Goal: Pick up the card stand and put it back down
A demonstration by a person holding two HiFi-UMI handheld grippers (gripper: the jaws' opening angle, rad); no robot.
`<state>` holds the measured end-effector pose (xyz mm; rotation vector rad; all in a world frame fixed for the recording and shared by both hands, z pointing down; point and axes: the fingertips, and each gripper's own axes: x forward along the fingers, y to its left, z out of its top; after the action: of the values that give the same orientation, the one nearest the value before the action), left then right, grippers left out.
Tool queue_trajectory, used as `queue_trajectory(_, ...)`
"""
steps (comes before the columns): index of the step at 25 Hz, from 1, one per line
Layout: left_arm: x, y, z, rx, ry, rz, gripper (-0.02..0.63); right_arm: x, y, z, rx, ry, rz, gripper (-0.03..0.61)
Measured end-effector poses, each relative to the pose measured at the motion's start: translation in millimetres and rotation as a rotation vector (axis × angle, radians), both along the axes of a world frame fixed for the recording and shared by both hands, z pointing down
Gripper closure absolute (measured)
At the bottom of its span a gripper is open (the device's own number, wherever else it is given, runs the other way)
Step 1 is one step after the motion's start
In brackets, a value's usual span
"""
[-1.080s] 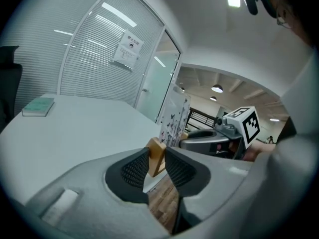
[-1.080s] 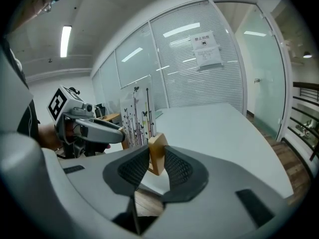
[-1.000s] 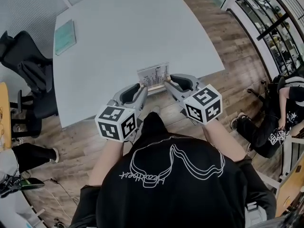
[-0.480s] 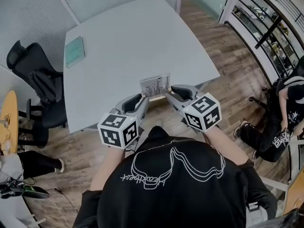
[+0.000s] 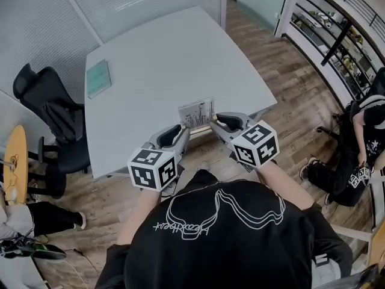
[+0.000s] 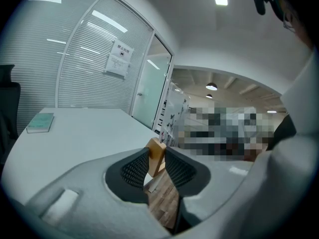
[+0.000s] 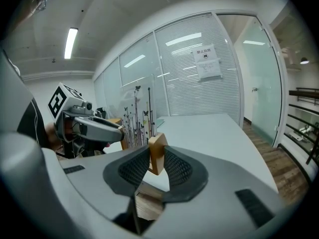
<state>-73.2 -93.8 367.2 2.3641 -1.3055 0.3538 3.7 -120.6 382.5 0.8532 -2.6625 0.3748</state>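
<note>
The card stand [image 5: 196, 114], a clear panel printed with black plants on a light wooden base, sits just at the near edge of the white table [image 5: 156, 53]. My left gripper [image 5: 184, 132] is shut on the base's left end [image 6: 156, 152], and my right gripper [image 5: 213, 120] is shut on its right end [image 7: 158, 149]. In each gripper view the wood block is pinched between the dark ribbed pads. The right gripper view also shows the printed panel [image 7: 135, 117] and the left gripper [image 7: 112, 128] beyond it. Whether the base touches the table I cannot tell.
A teal book [image 5: 98, 78] lies at the table's far left. A black office chair [image 5: 51, 110] stands left of the table. A seated person [image 5: 355, 149] is on the wood floor at the right, near shelving [image 5: 337, 29]. Glass walls with blinds lie beyond.
The head view has drifted, so more of the far glass wall shows. Both grippers keep their hold on the stand, which now sits slightly nearer the table's front edge.
</note>
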Motion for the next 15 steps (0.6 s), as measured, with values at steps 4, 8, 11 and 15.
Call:
queue_trajectory(4,1.1,-3.2,3.6,-0.005,0.001,0.009,0.506,1.2,-2.3,3.0,-0.004,0.001,0.012,0.483)
queue_trajectory(8,0.6,-7.2,11.7,-0.012,0.017,0.009,0.506,1.8,-5.7,12.3,-0.019,0.004,0.026,0.484)
queue_trajectory(11,-3.0,-17.9,13.7,-0.006,0.021,0.009,0.506,-2.3,-17.6,13.6,-0.010,0.005,0.026,0.485)
queue_trajectory(15,-5.2,-28.7,26.9,-0.019,0.021,-0.003,0.508,-5.1,-29.0,25.8,-0.025,0.018,0.025,0.485)
